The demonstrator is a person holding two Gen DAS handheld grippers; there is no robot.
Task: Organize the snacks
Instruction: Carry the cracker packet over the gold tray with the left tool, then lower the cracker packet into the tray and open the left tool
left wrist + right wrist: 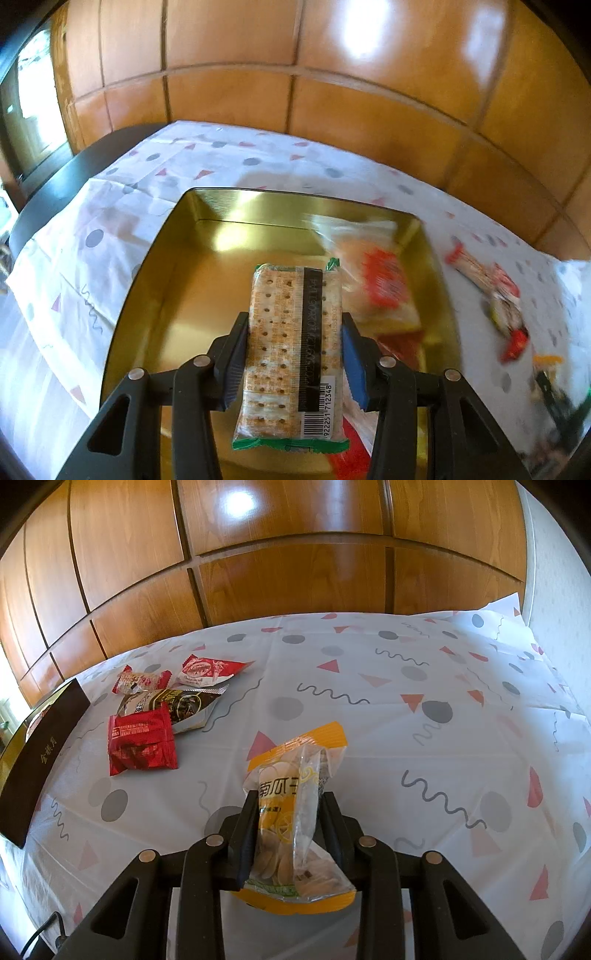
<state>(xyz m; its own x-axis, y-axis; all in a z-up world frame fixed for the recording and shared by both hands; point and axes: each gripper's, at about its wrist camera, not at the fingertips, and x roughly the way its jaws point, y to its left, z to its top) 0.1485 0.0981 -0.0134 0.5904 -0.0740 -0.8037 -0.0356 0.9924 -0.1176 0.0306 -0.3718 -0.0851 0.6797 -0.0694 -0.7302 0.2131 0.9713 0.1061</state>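
Between the left tool's (293,363) pads, the cracker packet (291,350) hangs gripped over the gold tin (147,295); lower it flat before letting go. Right tool (286,829) clamps a pumpkin-seed packet (291,812) above the tabletop (424,738).

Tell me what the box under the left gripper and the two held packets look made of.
Box: looks like metal, glossy gold inside, mirroring light. Cracker packet in the left gripper: thin clear plastic film, green crimped ends, crackers showing through. Orange packet in the right gripper: crinkly plastic, partly clear, pale slices visible.
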